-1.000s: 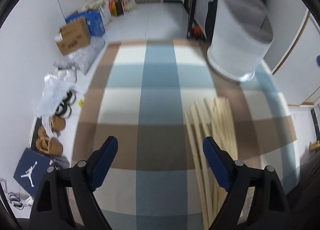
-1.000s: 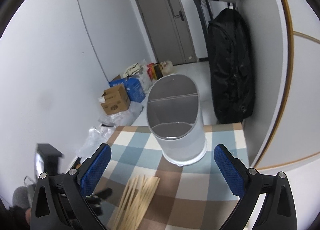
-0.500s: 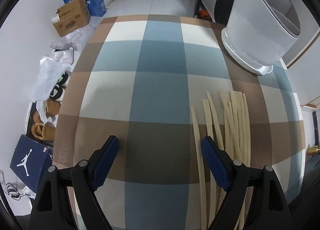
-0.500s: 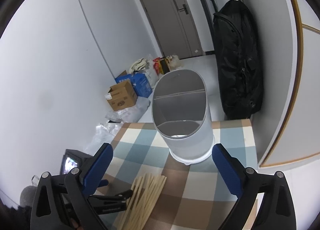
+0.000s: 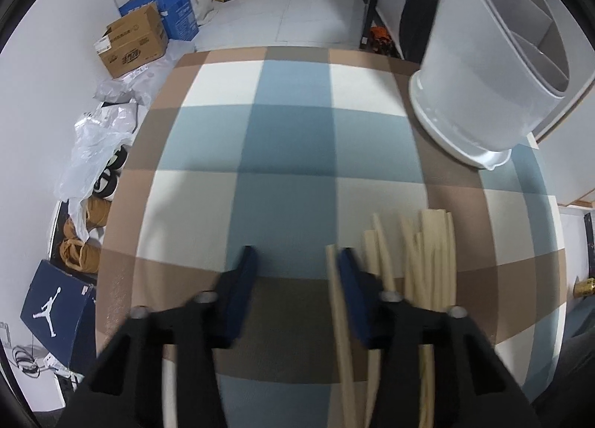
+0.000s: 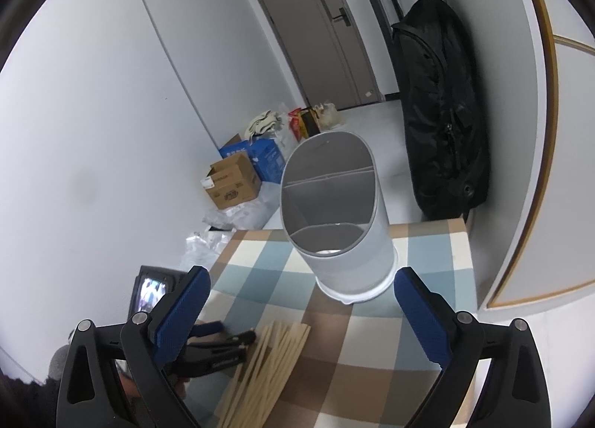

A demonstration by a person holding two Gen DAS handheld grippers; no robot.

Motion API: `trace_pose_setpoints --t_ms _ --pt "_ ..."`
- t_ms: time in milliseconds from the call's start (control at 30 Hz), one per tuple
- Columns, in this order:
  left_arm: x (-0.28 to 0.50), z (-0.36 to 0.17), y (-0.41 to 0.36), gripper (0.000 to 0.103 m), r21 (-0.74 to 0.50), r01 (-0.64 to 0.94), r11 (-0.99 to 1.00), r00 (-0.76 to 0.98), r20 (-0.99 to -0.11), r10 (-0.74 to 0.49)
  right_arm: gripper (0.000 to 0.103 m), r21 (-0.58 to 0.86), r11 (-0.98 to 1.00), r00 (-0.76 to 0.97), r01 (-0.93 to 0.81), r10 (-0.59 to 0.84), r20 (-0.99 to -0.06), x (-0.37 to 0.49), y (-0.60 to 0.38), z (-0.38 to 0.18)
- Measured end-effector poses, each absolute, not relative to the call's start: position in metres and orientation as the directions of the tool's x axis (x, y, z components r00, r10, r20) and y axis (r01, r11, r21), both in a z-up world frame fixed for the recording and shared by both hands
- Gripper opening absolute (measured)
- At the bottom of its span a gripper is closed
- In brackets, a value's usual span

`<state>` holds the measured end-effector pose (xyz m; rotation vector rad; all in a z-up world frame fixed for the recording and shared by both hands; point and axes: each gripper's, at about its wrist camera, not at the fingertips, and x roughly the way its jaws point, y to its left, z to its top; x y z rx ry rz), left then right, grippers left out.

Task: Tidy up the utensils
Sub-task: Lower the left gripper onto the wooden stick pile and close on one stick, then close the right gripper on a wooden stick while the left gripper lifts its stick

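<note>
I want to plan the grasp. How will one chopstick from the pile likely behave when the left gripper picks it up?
The chopsticks look thin, straight and wooden, so one is probably stiff and light. They lie packed side by side on the checked cloth, so neighbours may shift or roll. Gripped near one end by the left gripper, a long stick may pivot.

One white divided holder (image 5: pixel 483 67); beside it, one bundle of roughly ten wooden chopsticks (image 5: pixel 427 253); two cardboard boxes (image 5: pixel 134 41) beyond the holder.
</note>
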<state>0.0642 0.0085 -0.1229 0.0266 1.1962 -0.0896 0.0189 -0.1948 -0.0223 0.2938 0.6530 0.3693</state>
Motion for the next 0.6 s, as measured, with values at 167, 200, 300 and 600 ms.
trace_pose_setpoints --t_ms 167,200,300,600 --pt "0.065 -0.122 0.009 0.001 -0.063 0.102 0.993 0.353 -0.931 -0.095 0.099 0.42 0.878 0.681 -0.229 0.452 -0.576 0.024 -0.196 -0.037" --pt "0.066 -0.122 0.012 0.001 -0.078 0.093 0.993 0.35 -0.931 -0.106 0.095 0.428 0.875 0.661 -0.226 0.461 -0.593 0.026 -0.194 -0.042" --pt "0.068 -0.118 0.026 0.0 -0.109 0.044 0.993 0.361 -0.925 -0.117 0.09 0.445 0.869 0.604 -0.217 0.478 -0.637 0.03 -0.188 -0.057" --pt "0.068 -0.098 0.053 0.0 -0.252 -0.034 0.967 0.428 -0.878 -0.214 0.051 0.422 0.875 0.375 -0.238 0.484 -0.791 0.051 -0.137 -0.106"
